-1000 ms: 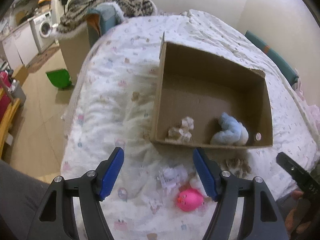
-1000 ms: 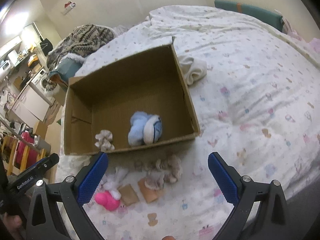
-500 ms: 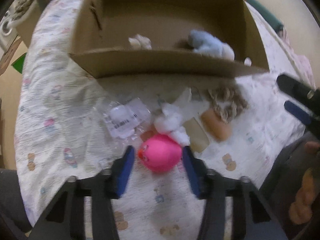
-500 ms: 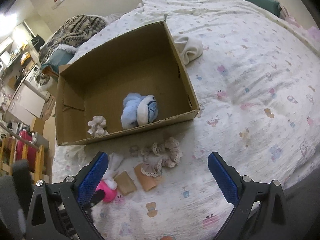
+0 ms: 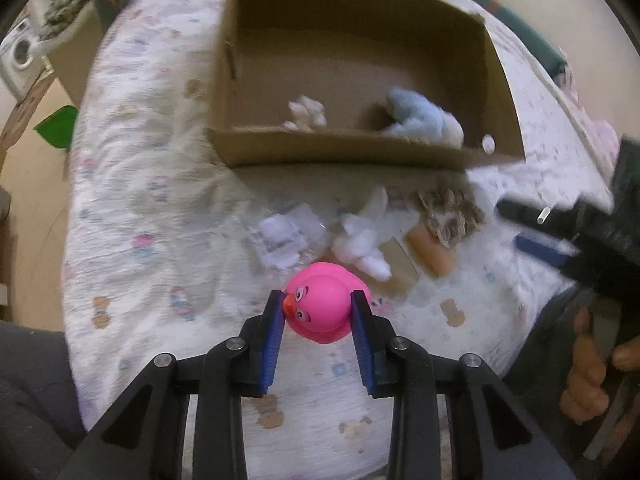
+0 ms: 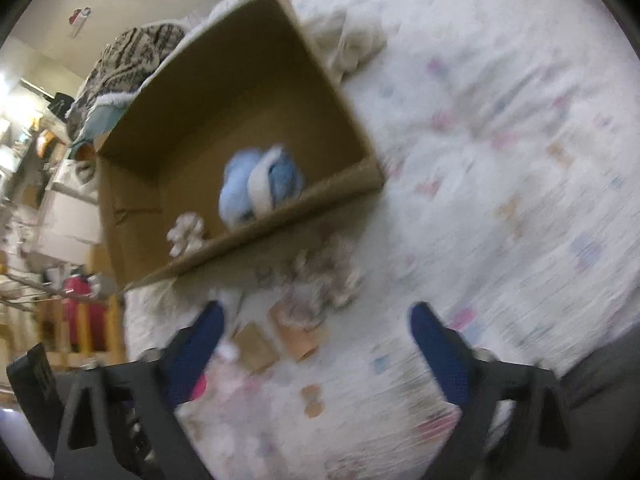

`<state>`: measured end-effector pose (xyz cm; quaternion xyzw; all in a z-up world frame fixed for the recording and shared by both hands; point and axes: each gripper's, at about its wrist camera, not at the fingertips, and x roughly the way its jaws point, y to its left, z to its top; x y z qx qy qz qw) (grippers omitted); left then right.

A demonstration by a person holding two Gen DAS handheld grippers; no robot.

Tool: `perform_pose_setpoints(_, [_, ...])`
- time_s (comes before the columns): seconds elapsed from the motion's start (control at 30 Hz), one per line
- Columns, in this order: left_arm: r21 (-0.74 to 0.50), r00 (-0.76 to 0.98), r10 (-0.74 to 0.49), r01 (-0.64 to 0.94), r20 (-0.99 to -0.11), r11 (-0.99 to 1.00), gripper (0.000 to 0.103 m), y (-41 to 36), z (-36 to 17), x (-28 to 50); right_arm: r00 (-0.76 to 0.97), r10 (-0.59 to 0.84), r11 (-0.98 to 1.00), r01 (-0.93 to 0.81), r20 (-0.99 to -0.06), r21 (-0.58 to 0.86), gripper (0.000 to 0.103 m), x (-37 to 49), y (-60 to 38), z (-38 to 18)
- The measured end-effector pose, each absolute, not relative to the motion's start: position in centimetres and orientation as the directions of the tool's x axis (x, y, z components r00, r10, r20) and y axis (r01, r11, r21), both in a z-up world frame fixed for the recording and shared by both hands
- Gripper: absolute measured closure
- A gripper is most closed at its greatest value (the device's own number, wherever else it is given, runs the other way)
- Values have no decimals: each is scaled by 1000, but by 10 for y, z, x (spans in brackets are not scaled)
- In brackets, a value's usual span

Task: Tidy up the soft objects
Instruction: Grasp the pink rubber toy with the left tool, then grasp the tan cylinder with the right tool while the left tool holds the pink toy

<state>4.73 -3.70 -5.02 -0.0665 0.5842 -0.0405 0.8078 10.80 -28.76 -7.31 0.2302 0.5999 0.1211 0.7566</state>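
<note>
My left gripper is shut on a pink squishy duck just above the bedspread, in front of the open cardboard box. The box holds a light blue plush and a small white ruffled piece. In front of the box lie a white plush bunny, a beige lace scrunchie and brown cards. My right gripper is open and empty above these; it shows at the right edge of the left wrist view.
A clear plastic bag with a label lies left of the bunny. A cream cloth lies behind the box. The bed edge drops to the floor on the left, with a green bin and a patterned blanket beyond.
My left gripper dropped toward the bed, closed on the pink duck and holds it. My right gripper tilted and moved lower over the scrunchie, still open.
</note>
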Motion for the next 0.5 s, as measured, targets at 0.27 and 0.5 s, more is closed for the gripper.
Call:
perform_pose_setpoints(0.27, [-136, 370, -107, -53, -923, 989, 73, -22, -38, 46, 99, 460, 884, 43, -883, 465, 52, 116, -253, -102])
perform_pose_setpoints(0.5, [-128, 384, -94, -64, -919, 990, 73, -24, -40, 53, 44, 419, 908, -2, -907, 419, 66, 118, -230, -121])
